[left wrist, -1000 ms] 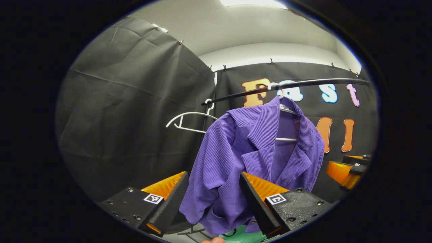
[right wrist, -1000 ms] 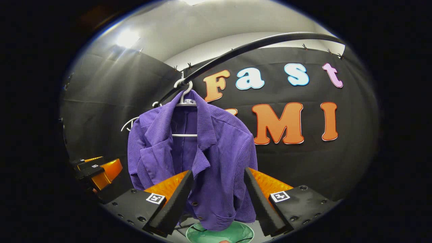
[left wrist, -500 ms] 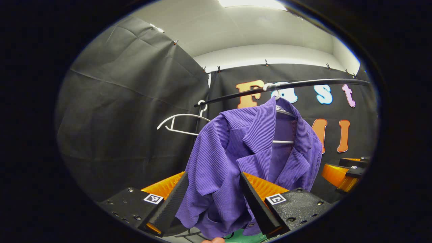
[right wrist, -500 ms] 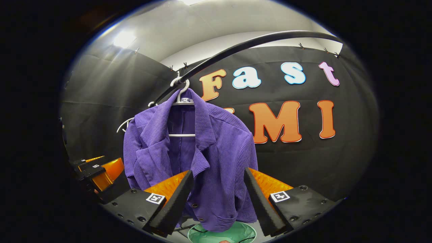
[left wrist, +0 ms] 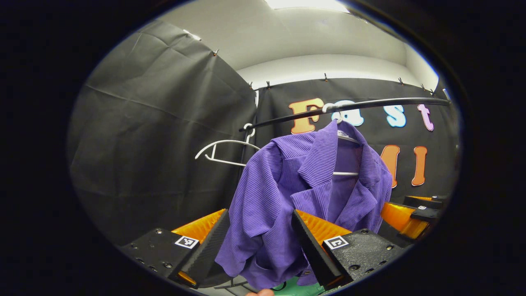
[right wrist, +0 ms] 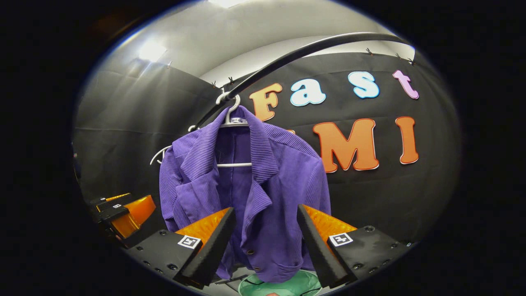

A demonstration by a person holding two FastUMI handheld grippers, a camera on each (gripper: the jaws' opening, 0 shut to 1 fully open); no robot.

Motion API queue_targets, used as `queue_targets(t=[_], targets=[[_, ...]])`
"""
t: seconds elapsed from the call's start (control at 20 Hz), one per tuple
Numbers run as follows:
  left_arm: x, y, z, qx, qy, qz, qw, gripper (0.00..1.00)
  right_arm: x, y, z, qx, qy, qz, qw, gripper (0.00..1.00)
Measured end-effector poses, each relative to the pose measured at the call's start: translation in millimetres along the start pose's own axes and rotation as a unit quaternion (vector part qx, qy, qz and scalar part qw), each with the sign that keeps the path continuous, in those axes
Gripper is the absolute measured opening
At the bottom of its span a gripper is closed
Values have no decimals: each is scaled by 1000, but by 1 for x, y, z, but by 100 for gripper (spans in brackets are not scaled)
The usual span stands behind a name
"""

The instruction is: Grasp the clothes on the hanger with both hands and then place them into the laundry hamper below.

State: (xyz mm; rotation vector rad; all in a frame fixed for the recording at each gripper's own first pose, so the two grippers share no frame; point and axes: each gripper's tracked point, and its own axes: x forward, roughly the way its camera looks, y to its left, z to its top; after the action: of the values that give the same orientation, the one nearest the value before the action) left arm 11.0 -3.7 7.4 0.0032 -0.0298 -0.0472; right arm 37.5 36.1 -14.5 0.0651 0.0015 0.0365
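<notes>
Rail [right wrist: 287, 57]: dark bar, running across the booth in front of the black cloth wall; curved in both views.
Hanger with garment [right wrist: 232, 119]: white, hooked over the rail; carries the purple ribbed jacket [right wrist: 263, 193], whose collar drapes over it.
Spare hanger [left wrist: 224, 150]: white, bare, hooked on the same rail beside the jacket.
Hamper [right wrist: 283, 285]: green rim, directly below the jacket's hem.

Ribbed cloth jacket [right wrist: 263, 193], seemingly plastic hanger [right wrist: 232, 119]
</notes>
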Motion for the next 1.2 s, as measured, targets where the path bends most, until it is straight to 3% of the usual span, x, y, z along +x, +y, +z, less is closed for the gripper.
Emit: queue_targets(t=[0.3,0.4,0.55,0.65,0.8,0.9,1.2], targets=[[-4,-1,2,7,-2,-2,1000,93,57,6,-38,44,32,8,999,94],[-5,-1,-2,5,4,-2,1000,93,80,4,-51,41,42,1,998,91],[-6,-1,-4,0,7,1,1000,93,99,-2,-65,26,51,-4,998,100],[-6,-1,-6,1,10,0,1000,93,107,-7,-67,24,54,0,998,98],[-6,-13,-11,-3,16,-19,1000,95,107,-29,-68,33,58,-9,998,47],[-3,-23,-18,-6,24,-31,999,93,101,-35,-61,54,56,7,997,13],[25,-79,-53,-66,65,-88,992,94,62,-59,-17,26,18,10,999,13]])
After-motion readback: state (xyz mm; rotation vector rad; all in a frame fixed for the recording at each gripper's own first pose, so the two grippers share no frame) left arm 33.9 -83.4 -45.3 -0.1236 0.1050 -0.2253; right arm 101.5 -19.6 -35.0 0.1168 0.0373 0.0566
